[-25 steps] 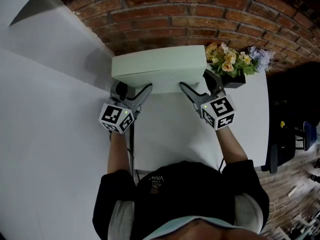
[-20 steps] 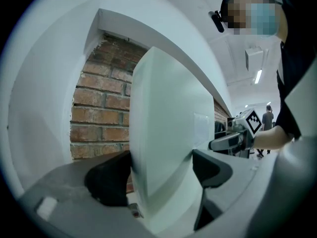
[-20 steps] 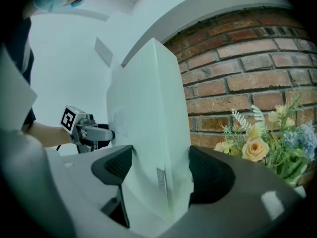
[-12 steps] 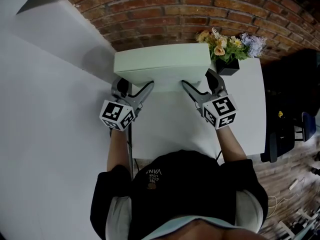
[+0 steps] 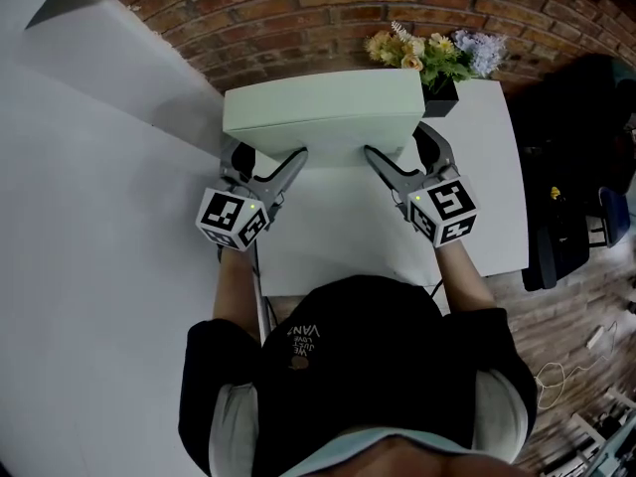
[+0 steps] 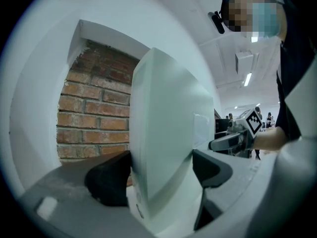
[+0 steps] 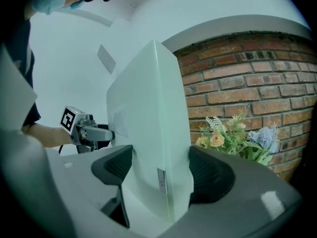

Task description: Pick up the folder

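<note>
The folder (image 5: pixel 323 115) is a thick pale-green box file, held lengthwise above the white table (image 5: pixel 338 241). My left gripper (image 5: pixel 266 163) is shut on its left end and my right gripper (image 5: pixel 405 157) on its right end. In the left gripper view the folder (image 6: pixel 163 133) stands between the two dark pads, and the left gripper (image 6: pixel 158 180) presses it from both sides. The right gripper view shows the folder (image 7: pixel 148 118) clamped the same way by the right gripper (image 7: pixel 156 175), with the other gripper's marker cube behind it.
A black pot of yellow and pale-blue flowers (image 5: pixel 427 53) stands at the table's far right corner, close behind the folder. A brick wall (image 5: pixel 328 18) runs along the back. A black chair (image 5: pixel 561 237) is off the table's right edge. A white wall lies to the left.
Both grippers have kept their hold while the folder has come up a little and looks larger. The flowers and table now sit higher and further right in the head view.
</note>
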{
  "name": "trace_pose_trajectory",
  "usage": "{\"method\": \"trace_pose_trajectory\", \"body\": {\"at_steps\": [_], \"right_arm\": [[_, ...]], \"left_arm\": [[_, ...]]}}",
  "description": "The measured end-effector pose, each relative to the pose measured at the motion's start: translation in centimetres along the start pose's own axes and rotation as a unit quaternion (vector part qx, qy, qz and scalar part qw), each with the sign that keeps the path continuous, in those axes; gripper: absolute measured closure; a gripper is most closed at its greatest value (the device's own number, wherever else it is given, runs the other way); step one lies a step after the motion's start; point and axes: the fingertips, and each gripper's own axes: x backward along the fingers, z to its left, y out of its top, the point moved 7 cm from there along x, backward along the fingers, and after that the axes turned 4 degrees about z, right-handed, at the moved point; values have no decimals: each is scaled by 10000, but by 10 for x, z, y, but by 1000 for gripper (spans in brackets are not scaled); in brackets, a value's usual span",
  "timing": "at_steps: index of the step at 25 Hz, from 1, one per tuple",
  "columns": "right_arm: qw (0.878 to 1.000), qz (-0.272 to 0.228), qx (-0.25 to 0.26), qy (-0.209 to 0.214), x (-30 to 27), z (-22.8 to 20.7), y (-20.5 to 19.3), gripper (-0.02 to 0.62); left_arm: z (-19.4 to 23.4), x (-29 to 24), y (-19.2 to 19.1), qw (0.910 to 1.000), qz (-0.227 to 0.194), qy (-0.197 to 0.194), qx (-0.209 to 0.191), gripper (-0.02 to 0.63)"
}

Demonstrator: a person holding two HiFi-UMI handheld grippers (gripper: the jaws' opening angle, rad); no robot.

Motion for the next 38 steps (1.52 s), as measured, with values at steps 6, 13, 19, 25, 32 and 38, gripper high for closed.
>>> {"method": "trace_pose_trajectory", "body": {"at_steps": [6,13,19,25,32,38], "right_arm": [[9997,-16,-58,-245,29,1,-8,244],[9978,-76,-176,-641,63,-2,-16,241],[9953,-132,-208,-935,92,-3,-18,241],[9921,-156,-242,-1220,119,-5,-23,239],[9885,-173,-382,-1451,145,-7,-34,229],[9846,-191,-549,-1647,162,-7,-44,227]], "left_arm": [[-22,-4,0,9997,-7,-234,-57,206],[-46,-17,1,9982,-56,-593,-93,206],[-67,-25,7,9959,-72,-885,-156,206],[-87,-36,11,9929,-66,-1168,-214,206],[-113,-44,7,9901,3,-1395,-182,206],[-129,-50,4,9877,85,-1546,-194,206]]}}
